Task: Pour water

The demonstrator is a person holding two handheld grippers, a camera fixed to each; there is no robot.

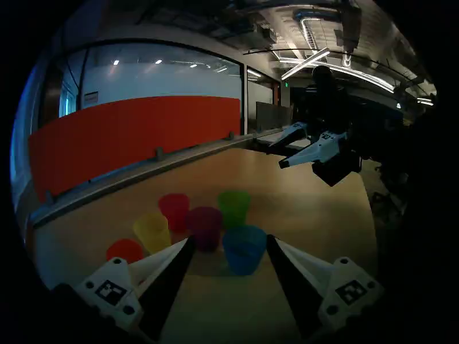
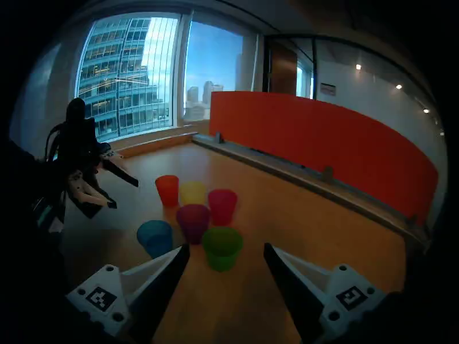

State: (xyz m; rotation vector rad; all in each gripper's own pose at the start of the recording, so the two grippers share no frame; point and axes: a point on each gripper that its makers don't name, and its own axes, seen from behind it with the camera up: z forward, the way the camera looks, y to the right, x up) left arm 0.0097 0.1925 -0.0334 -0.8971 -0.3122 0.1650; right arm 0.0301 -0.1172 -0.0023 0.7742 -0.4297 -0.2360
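left gripper [image 1: 228, 241] fingers spread, empty, blue cup [image 1: 244, 249] upright on the bench [image 1: 310, 212] just ahead between them; right gripper [image 2: 225, 246] fingers spread too, green cup [image 2: 222, 247] nearest, dead ahead.

High-rise office. Long wooden desk [image 2: 321, 229] with orange divider panel [image 2: 321, 137]; glass partition wall [image 1: 160, 74] behind it. Exposed ducts [image 1: 308, 27] and strip lights [image 1: 304, 62] overhead; large windows [image 2: 215, 63] face glass city towers [image 2: 115, 74].
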